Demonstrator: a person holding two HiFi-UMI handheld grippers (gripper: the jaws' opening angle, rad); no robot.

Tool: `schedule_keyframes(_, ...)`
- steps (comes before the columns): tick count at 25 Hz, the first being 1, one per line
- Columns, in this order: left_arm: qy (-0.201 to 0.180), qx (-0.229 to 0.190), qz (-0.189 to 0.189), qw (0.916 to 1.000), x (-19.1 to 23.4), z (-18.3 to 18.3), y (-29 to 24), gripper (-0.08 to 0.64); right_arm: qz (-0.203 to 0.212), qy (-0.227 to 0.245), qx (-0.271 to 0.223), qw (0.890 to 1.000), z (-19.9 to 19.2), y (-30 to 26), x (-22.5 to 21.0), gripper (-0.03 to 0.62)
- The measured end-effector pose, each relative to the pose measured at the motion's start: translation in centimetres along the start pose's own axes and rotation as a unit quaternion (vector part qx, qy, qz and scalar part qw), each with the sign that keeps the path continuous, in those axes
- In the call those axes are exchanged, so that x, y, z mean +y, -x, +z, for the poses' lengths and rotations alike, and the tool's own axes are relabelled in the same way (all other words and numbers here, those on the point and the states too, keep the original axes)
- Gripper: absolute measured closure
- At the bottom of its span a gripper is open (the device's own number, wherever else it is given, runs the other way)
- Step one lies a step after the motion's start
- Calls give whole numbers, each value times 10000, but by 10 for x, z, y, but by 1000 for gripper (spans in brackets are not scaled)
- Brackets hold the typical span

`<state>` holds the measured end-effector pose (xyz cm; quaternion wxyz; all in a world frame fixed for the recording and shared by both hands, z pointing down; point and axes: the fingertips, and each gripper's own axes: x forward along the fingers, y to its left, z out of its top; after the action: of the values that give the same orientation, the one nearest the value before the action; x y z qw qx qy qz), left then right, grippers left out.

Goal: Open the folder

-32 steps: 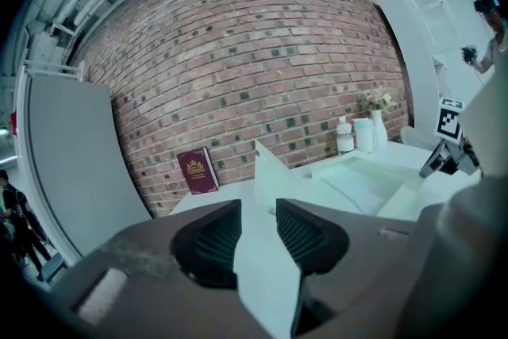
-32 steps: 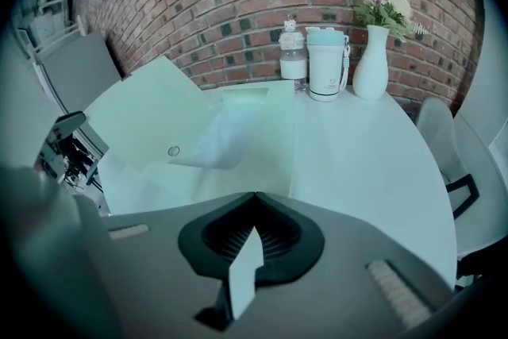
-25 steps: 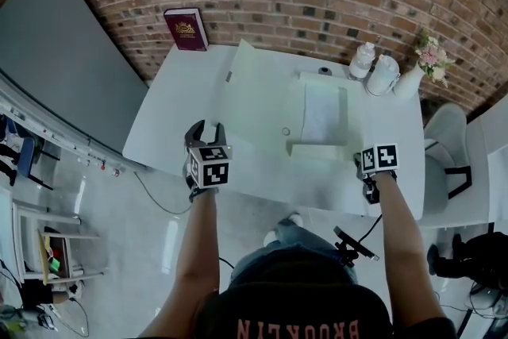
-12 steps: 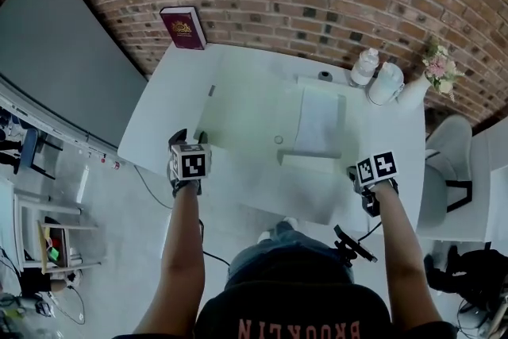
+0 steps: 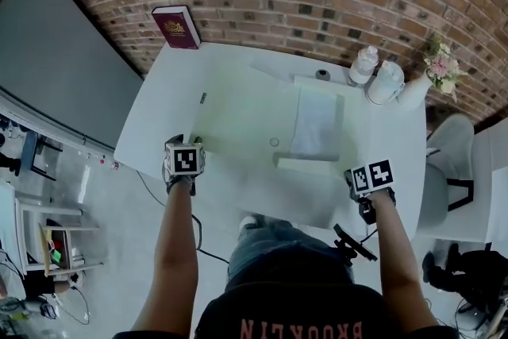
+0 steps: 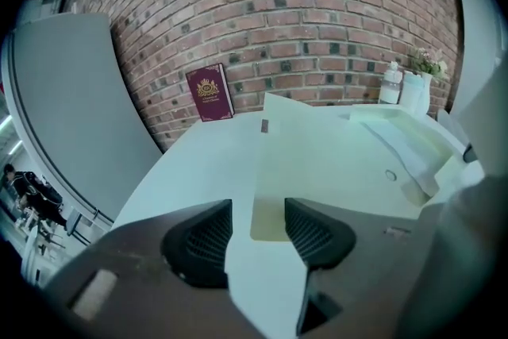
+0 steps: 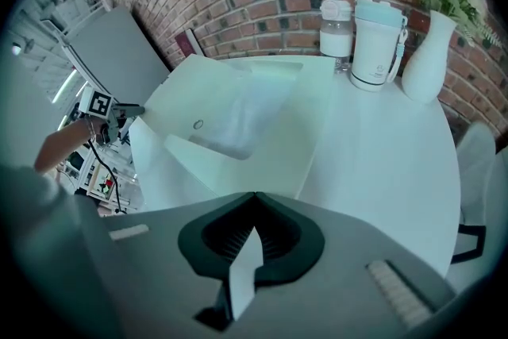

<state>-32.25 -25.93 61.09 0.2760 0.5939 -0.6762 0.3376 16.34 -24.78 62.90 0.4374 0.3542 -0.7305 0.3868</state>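
I judge the opening step to be nearly complete: the folder (image 5: 238, 119) lies spread across the middle of the white table (image 5: 151, 135), its left cover down on the tabletop and its inner pocket (image 5: 317, 119) facing up. The left gripper (image 6: 258, 230) stands with its jaws apart. The near corner of the left cover shows between the pads, but neither pad presses on it. The right gripper (image 7: 252, 238) is clamped on a thin white edge of the folder at the table's near right side. To finish well, I would draw the left gripper straight back along its own line so that no pad catches the cover corner and lifts it. The right clamp should hold the folder against sliding while the left withdraws, and I would loosen it only once the cover rests without springing. I would avoid any sideways pull, since the items at the far right edge stand near the folder. Count of items in view: one folder, one table, two grippers, one maroon book (image 5: 176, 28) leaning on the brick wall, one bottle (image 5: 363, 63), one white jug (image 5: 385, 83), one vase of flowers (image 5: 432, 67) and one chair (image 5: 444, 182)
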Motion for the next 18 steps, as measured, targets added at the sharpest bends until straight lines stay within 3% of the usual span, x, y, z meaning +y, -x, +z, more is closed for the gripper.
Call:
schedule_keyframes(2,7,121,-106,9999,-2,-7,-9,360,-32,35,18,10000,0,0,0,591)
schedule_keyframes(7,-386,307,31,9988,10,-6,-10,360,-90,1,21,10000,-2,-1,-1,591)
schedule_keyframes(14,-531,638,-672,9943,-1,-27,-43,344,-384,-44,40,9992,-2,1,-2,589)
schedule_keyframes(18,-792,763,-853,9903,-2,-31,-52,344,-690,-109,-115,9975,-2,1,-2,589)
